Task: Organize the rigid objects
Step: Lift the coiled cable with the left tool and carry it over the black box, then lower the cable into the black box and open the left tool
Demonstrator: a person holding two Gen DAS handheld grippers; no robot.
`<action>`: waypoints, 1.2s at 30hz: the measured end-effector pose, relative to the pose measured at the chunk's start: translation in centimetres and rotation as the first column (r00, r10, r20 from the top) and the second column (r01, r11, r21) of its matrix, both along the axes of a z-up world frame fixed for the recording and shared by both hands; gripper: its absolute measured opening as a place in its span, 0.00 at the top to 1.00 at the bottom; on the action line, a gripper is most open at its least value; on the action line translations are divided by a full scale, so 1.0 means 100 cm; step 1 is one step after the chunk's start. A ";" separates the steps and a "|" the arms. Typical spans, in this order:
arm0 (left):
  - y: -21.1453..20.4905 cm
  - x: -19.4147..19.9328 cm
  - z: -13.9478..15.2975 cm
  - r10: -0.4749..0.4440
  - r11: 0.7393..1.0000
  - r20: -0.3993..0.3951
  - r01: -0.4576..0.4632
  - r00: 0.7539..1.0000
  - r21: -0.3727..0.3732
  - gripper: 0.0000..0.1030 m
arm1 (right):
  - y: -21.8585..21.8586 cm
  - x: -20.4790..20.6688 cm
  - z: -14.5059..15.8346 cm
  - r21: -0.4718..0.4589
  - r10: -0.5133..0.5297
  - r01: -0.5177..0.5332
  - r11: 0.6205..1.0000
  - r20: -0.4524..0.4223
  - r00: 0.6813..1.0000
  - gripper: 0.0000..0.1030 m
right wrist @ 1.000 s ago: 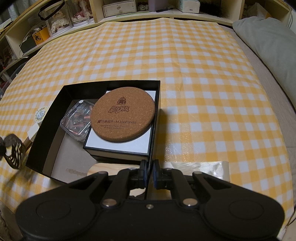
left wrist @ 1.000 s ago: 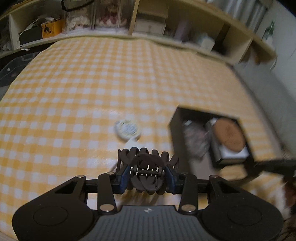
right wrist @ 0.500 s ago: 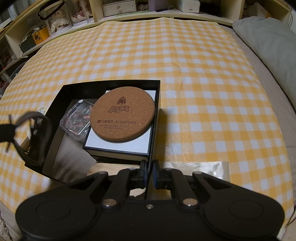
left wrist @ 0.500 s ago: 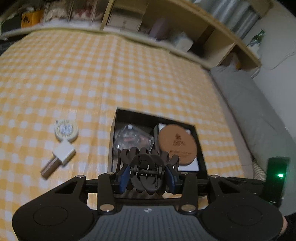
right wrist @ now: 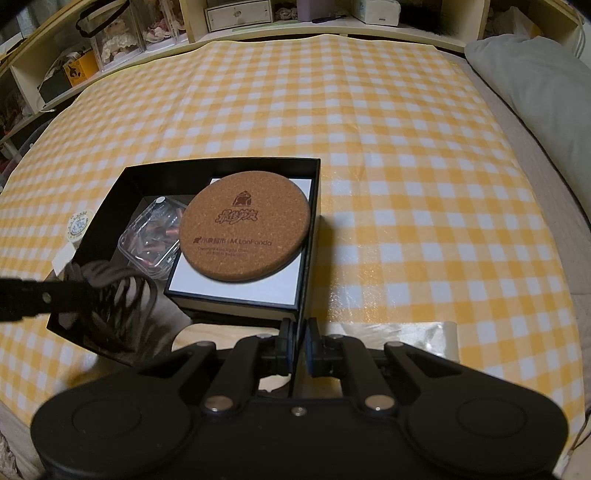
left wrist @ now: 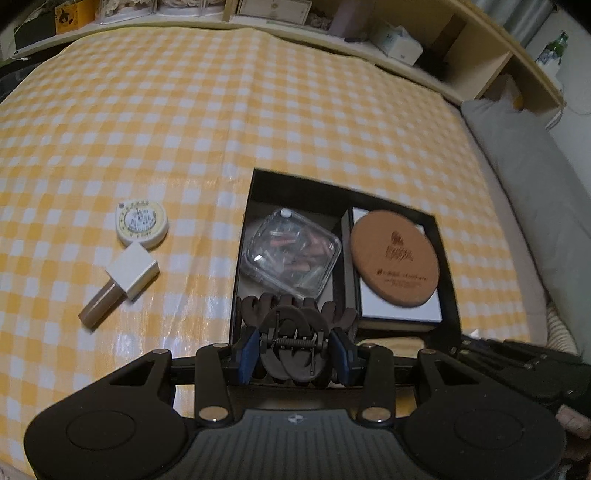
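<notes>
My left gripper (left wrist: 295, 349) is shut on a dark brown hair claw (left wrist: 295, 321) and holds it over the near-left corner of the open black box (left wrist: 295, 181). Inside the box lie a clear plastic case (left wrist: 290, 254) and a round cork coaster (left wrist: 395, 258), which rests on a white-topped box (left wrist: 400, 314). In the right wrist view the hair claw (right wrist: 110, 299) hangs inside the black box (right wrist: 221, 164), left of the coaster (right wrist: 243, 230). My right gripper (right wrist: 299, 347) is shut on the box's near wall at its right end.
On the yellow checked cloth left of the box lie a round tape measure (left wrist: 142, 223) and a white block on a wooden stick (left wrist: 125, 280). A grey pillow (right wrist: 535, 74) lies at the right edge. Shelves (right wrist: 236, 14) full of small things run along the back.
The left gripper has carried the hair claw to the right, from above the cloth beside the tape measure to above the box's near-left corner. The right gripper and box have stayed still.
</notes>
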State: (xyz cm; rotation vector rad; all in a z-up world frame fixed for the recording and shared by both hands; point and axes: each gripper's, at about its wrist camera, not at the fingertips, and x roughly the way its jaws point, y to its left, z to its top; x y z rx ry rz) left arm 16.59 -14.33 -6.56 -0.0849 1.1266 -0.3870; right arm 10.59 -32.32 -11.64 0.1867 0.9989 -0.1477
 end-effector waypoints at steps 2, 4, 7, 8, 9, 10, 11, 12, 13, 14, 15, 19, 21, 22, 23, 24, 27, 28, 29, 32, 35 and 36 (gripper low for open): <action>-0.003 0.000 -0.003 0.005 1.000 -0.001 -0.005 1.000 0.011 0.58 | -0.001 0.001 -0.001 -0.002 0.001 -0.001 1.000 -0.002 1.000 0.93; -0.005 0.002 -0.005 0.016 1.000 -0.002 -0.016 1.000 0.020 0.58 | -0.001 0.001 -0.001 -0.006 0.003 -0.003 1.000 -0.003 1.000 0.93; -0.010 0.007 -0.012 0.032 0.999 -0.002 -0.032 0.999 0.036 0.58 | -0.001 0.001 -0.001 -0.003 0.001 -0.001 1.000 -0.003 1.000 0.93; -0.012 0.007 -0.013 0.032 0.999 0.002 -0.032 0.999 0.041 0.58 | 0.000 0.001 -0.001 -0.005 0.002 -0.002 1.000 -0.004 1.000 0.93; -0.013 0.007 -0.013 0.031 0.999 0.015 -0.032 0.999 0.044 0.58 | 0.000 0.001 -0.001 -0.005 0.002 -0.002 1.000 -0.004 1.000 0.93; -0.013 0.008 -0.013 0.029 0.998 0.019 -0.030 0.999 0.046 0.58 | 0.000 0.001 -0.001 -0.003 0.002 -0.002 1.000 -0.004 1.000 0.93; -0.013 0.009 -0.014 0.031 0.999 0.019 -0.032 0.999 0.043 0.58 | 0.000 0.001 -0.001 -0.006 0.001 -0.001 1.000 -0.004 1.000 0.93; -0.012 0.009 -0.014 0.032 0.999 0.023 -0.033 0.999 0.037 0.58 | 0.000 0.001 -0.001 -0.005 0.001 -0.001 1.000 -0.004 1.000 0.93; -0.011 0.010 -0.015 0.033 0.999 0.026 -0.033 0.999 0.033 0.58 | 0.000 0.001 -0.001 -0.005 0.001 -0.001 1.000 -0.004 1.000 0.93; -0.010 0.011 -0.015 0.038 0.999 0.028 -0.039 0.999 0.028 0.58 | 0.000 0.002 -0.001 -0.005 0.002 -0.002 1.000 -0.005 1.000 0.93; -0.009 0.011 -0.014 0.048 0.999 0.031 -0.049 0.998 0.023 0.58 | 0.000 0.002 -0.001 -0.006 0.002 -0.002 1.000 -0.005 1.000 0.93; -0.009 0.012 -0.010 0.064 0.997 0.082 -0.067 0.995 0.031 0.60 | -0.001 0.002 -0.001 -0.006 0.001 -0.001 1.000 -0.004 1.000 0.93; -0.010 0.010 -0.009 0.058 0.997 0.087 -0.062 0.995 0.040 0.60 | 0.000 0.002 -0.001 -0.006 0.001 -0.001 1.000 -0.005 1.000 0.93; -0.012 0.008 -0.009 0.053 0.997 0.090 -0.057 0.995 0.044 0.61 | 0.000 0.002 -0.001 -0.007 0.001 -0.001 1.000 -0.005 1.000 0.93; -0.013 0.006 -0.010 0.047 0.998 0.092 -0.051 0.995 0.045 0.61 | 0.000 0.002 -0.001 -0.005 0.001 -0.001 1.000 -0.005 1.000 0.93; -0.015 0.004 -0.010 0.041 0.997 0.101 -0.046 0.994 0.055 0.61 | 0.000 0.002 -0.001 -0.006 0.000 0.000 1.000 -0.005 1.000 0.93; -0.019 0.000 -0.012 0.022 0.997 0.135 -0.033 0.991 0.077 0.61 | 0.000 0.002 -0.001 -0.008 0.000 0.000 1.000 -0.005 1.000 0.93; -0.020 -0.001 -0.013 0.016 0.996 0.140 -0.028 0.990 0.081 0.61 | 0.000 0.002 -0.001 -0.007 0.000 0.000 1.000 -0.005 1.000 0.93; -0.020 -0.002 -0.013 0.013 0.996 0.141 -0.025 0.990 0.083 0.61 | 0.000 0.002 -0.001 -0.006 0.000 0.000 1.000 -0.005 1.000 0.93; -0.019 -0.002 -0.012 -0.001 0.997 0.122 -0.008 0.992 0.075 0.61 | 0.001 0.002 -0.001 -0.007 0.000 0.000 1.000 -0.005 1.000 0.93; -0.015 -0.001 -0.015 0.004 0.998 0.062 -0.008 0.998 0.064 0.57 | 0.001 0.002 -0.001 -0.006 0.000 0.000 1.000 -0.005 1.000 0.93; -0.013 -0.002 -0.016 0.005 0.998 0.056 -0.008 0.998 0.063 0.51 | 0.001 0.001 -0.001 -0.007 0.000 0.000 1.000 -0.005 1.000 0.93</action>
